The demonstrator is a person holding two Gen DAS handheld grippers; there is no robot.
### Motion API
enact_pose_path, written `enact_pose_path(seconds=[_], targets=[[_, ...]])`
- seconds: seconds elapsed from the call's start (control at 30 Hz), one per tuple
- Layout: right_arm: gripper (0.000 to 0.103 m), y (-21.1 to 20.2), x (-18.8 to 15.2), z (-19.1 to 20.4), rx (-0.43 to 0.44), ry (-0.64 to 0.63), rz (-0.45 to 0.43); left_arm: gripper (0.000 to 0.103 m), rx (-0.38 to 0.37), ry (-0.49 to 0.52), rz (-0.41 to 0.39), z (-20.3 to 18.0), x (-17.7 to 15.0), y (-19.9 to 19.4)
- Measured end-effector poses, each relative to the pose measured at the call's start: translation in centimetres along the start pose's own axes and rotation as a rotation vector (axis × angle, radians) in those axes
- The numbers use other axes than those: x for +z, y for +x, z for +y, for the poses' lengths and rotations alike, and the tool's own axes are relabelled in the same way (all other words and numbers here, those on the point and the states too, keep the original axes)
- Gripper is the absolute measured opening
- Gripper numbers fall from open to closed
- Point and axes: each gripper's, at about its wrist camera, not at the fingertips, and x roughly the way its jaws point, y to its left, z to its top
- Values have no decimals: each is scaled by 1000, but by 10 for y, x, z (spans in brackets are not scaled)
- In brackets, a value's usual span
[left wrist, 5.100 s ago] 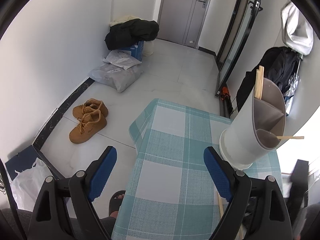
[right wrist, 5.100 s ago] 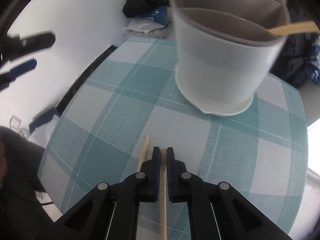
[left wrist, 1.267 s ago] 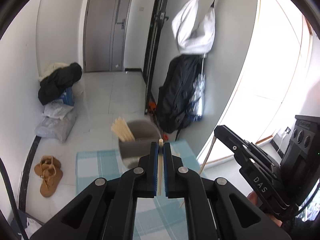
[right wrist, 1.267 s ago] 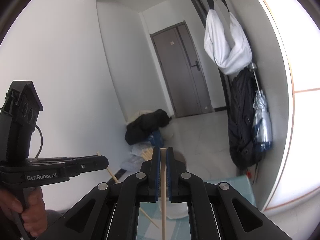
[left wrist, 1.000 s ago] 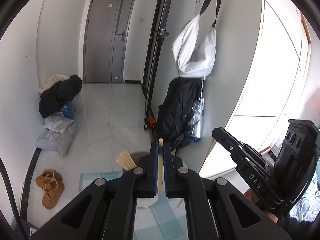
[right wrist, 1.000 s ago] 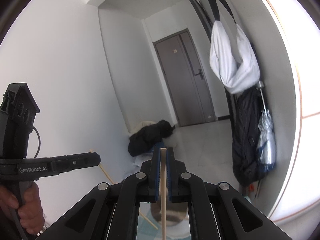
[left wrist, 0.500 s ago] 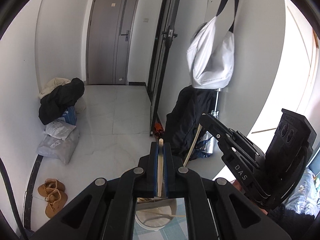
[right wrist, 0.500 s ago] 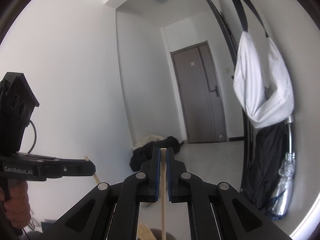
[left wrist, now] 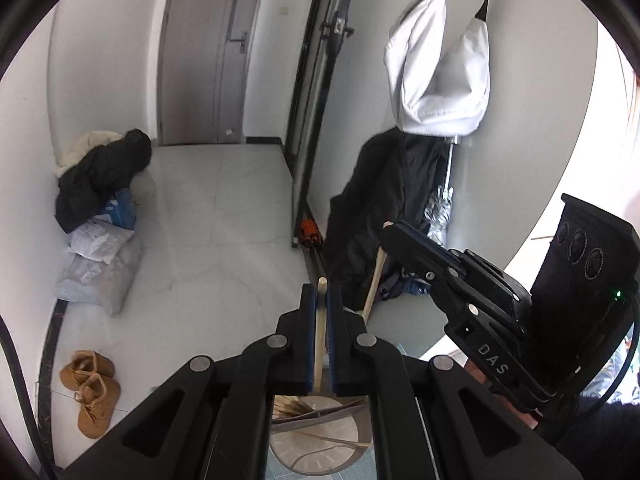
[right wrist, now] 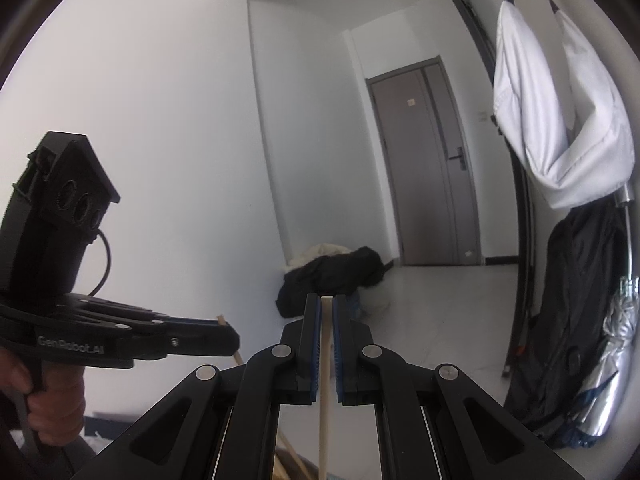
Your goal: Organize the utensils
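Left gripper and right gripper each clamp chopstick; keep sticks vertical, lower into divided holder below.

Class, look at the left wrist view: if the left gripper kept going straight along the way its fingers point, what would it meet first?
Probably nothing close: ahead of the left gripper, shut on a wooden chopstick, lies only the pale tiled floor; depth is hard to judge.

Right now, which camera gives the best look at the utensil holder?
The left wrist view: below the shut left gripper you look down into the utensil holder, with its dividers and chopsticks. The right wrist view shows only a dark sliver at its bottom edge.
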Motion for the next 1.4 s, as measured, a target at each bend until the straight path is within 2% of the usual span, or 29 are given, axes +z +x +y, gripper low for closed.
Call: enact_pose_path(seconds=[0.13, 0.23, 0.33, 0.37, 0.4, 0.47, 0.63, 0.73, 0.77, 0.93, 1.27, 1.33, 1.4], targets=[[5, 5, -9, 0, 46, -25, 55, 1, -4, -17, 52, 6, -2, 11], [8, 8, -17, 1, 72, -20, 106, 8, 55, -39, 99, 11, -3, 19], [9, 9, -27, 0, 72, -2, 159, 38, 89, -59, 92, 13, -7, 13], [13, 8, -29, 0, 64, 5, 167, 52, 116, -57, 79, 13, -9, 9], [19, 4, -31, -2, 56, 19, 174, 57, 133, -54, 68, 11, -9, 7], [30, -4, -34, -6, 37, 51, 178, 57, 159, -48, 38, 8, -11, -3], [36, -26, -37, -17, -32, 125, 200, 66, 229, -29, -2, 5, -13, -21], [55, -43, -32, -19, -85, 161, 177, 74, 276, -34, -57, 1, -17, -36], [57, -50, -30, -18, -97, 168, 163, 77, 282, -33, -72, -1, -18, -39], [64, -75, -20, -5, -106, 188, 134, 82, 310, -21, -125, -12, -27, -59], [77, -122, -20, 46, -121, 111, 68, 91, 354, -14, -197, -28, -50, -90], [81, -132, -20, 56, -137, 89, 47, 91, 358, -7, -220, -31, -53, -99], [91, -141, -19, 67, -181, 63, 16, 95, 355, -2, -240, -34, -57, -108]])
